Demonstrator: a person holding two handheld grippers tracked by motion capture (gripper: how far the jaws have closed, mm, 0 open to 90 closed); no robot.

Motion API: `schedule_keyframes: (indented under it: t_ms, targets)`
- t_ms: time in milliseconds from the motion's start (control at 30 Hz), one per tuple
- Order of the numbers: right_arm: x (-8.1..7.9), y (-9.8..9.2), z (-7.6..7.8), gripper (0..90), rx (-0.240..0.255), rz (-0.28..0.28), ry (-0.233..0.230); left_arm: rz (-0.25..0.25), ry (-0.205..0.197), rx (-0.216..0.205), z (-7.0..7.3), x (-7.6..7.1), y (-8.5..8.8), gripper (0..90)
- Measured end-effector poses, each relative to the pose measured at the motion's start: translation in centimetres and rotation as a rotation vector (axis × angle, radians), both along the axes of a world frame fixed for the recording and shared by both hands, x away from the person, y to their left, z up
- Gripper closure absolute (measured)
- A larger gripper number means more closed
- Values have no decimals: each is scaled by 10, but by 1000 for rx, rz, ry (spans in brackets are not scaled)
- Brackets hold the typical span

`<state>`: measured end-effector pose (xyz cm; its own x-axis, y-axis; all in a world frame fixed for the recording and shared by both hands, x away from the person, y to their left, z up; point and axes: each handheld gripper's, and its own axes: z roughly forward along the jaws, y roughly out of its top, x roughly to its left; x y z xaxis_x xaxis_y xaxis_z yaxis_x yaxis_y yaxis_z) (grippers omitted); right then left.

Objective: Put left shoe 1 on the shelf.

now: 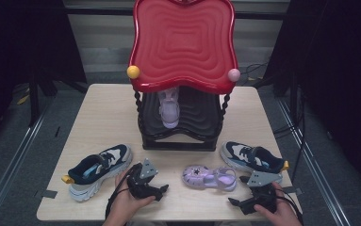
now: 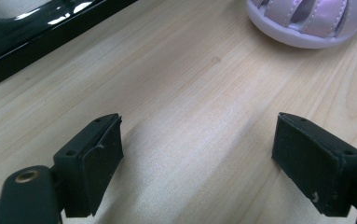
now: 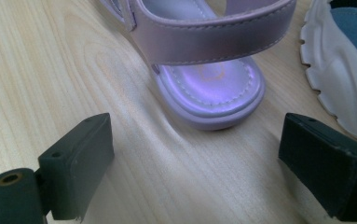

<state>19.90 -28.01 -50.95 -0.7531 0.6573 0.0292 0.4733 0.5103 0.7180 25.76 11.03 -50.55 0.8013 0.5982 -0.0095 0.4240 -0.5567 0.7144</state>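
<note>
Fingers (image 3: 80, 163) of the right gripper (image 1: 249, 201) stand spread with nothing between them, and the lilac sandal (image 3: 204, 79) lies on the table (image 3: 41, 70) just ahead of them, its heel end toward the gap, not touched. Fingers (image 2: 94, 154) of the left gripper (image 1: 158, 188) are spread and bare too; the sandal's toe sits beyond them, off toward their far right. Outward from there, 1 matching lilac sandal (image 1: 169, 109) already rests on the lower shelf of the red and black rack (image 1: 183, 42), so I judge 1 shoe placed. Left to do: this sandal and 2 navy sneakers, the left sneaker (image 1: 98, 169) and the right sneaker (image 1: 251, 157), both flanking the hands.
</note>
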Motion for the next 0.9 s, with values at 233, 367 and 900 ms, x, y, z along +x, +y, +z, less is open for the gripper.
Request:
schedule_keyframes:
  t_ms: [233, 367, 900]
  targets:
    - [0, 0, 0, 94, 1, -2, -1, -6, 2, -16, -2, 1, 1, 144]
    - [-1, -1, 0, 97, 0, -1, 1, -11, 3, -11, -2, 1, 1, 132]
    - [-2, -8, 19, 153, -20, 33, 42, -10, 5, -14, -2, 1, 1, 132]
